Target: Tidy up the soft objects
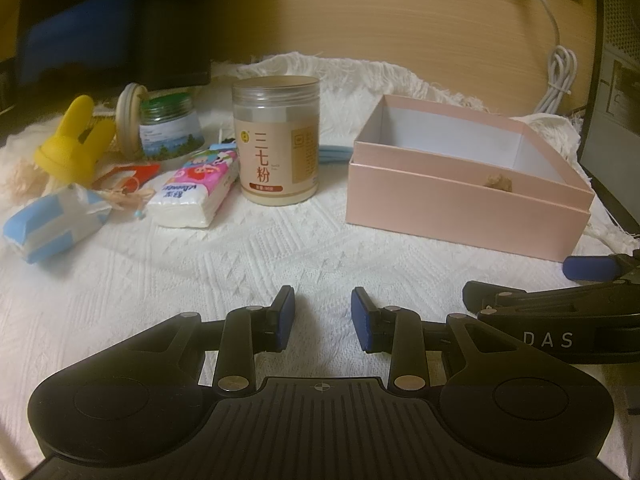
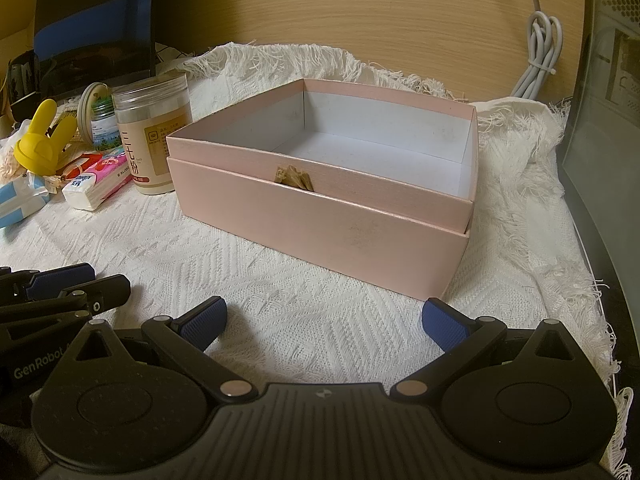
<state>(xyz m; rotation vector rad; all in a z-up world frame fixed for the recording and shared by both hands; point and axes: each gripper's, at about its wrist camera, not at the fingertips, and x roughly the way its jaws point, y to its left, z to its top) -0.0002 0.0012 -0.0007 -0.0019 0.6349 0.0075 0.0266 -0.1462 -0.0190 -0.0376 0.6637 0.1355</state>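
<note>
An open pink box (image 1: 460, 212) (image 2: 320, 224) with a white inside sits on a white knitted cloth; nothing shows inside it. At the left lie a blue-and-white tissue pack (image 1: 52, 224) (image 2: 18, 202), a pink printed tissue pack (image 1: 196, 188) (image 2: 100, 182) and a yellow rabbit-eared toy (image 1: 74, 140) (image 2: 42, 140). My left gripper (image 1: 323, 320) hovers over bare cloth, jaws part open with nothing between them. My right gripper (image 2: 323, 320) stands wide open just before the box's near wall, holding nothing.
A tall powder jar (image 1: 278, 140) (image 2: 154, 136) stands between the packs and the box. A small green-lidded jar (image 1: 170, 128) and a round lid sit behind the packs. A white cable (image 1: 558, 80) (image 2: 536, 56) lies at the back right. A dark monitor stands back left.
</note>
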